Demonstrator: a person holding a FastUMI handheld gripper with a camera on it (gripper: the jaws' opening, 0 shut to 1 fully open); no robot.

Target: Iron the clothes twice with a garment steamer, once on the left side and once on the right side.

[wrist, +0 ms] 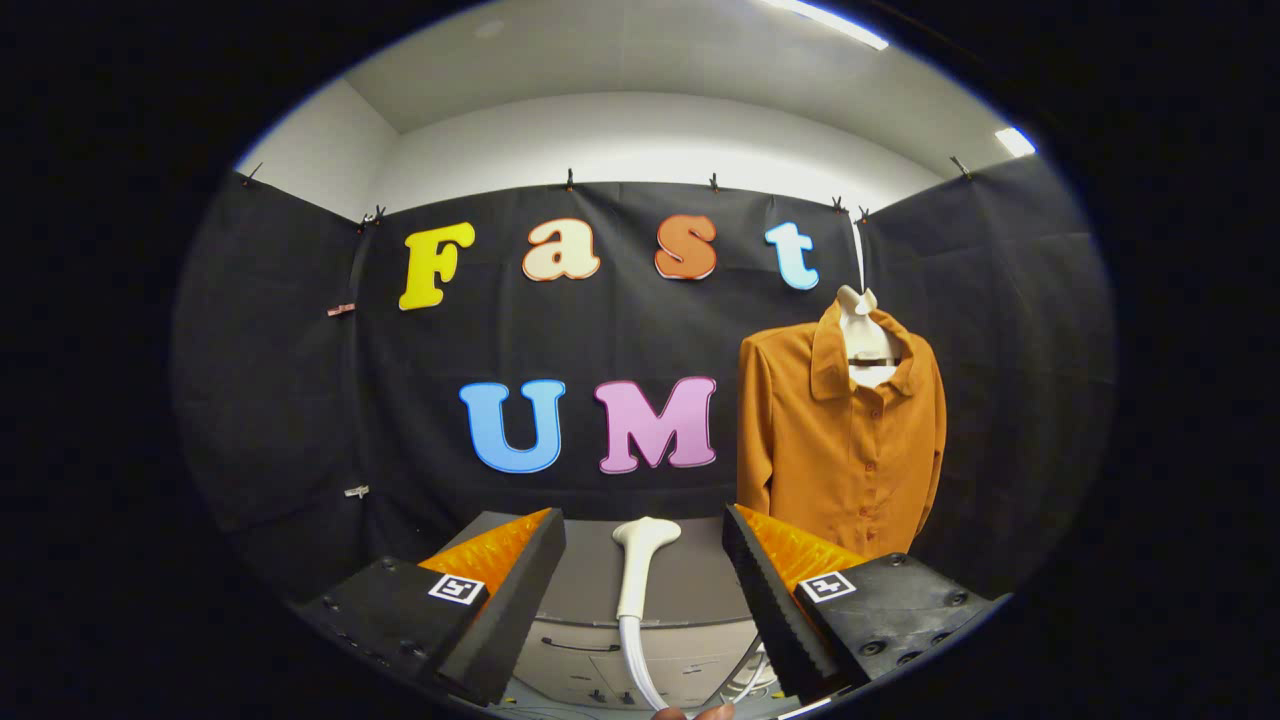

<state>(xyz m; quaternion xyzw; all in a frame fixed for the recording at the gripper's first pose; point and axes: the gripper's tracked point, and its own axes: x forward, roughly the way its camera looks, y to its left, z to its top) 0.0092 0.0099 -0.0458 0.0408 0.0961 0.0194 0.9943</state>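
Gripper [643, 555] held released, its fingers spread wide with the steamer head [640, 570] seen in the gap between them, untouched.

The white steamer head is stood upright just ahead of the fingers, its hose [634, 665] trailing down below it, above a grey cabinet [640, 640] set against the booth's black wall. Beyond the right finger, an orange shirt [845, 440] is hung on a white hanger form [862, 335], buttoned, its front turned toward the gripper. A fingertip [690, 712] is glimpsed below the hose.
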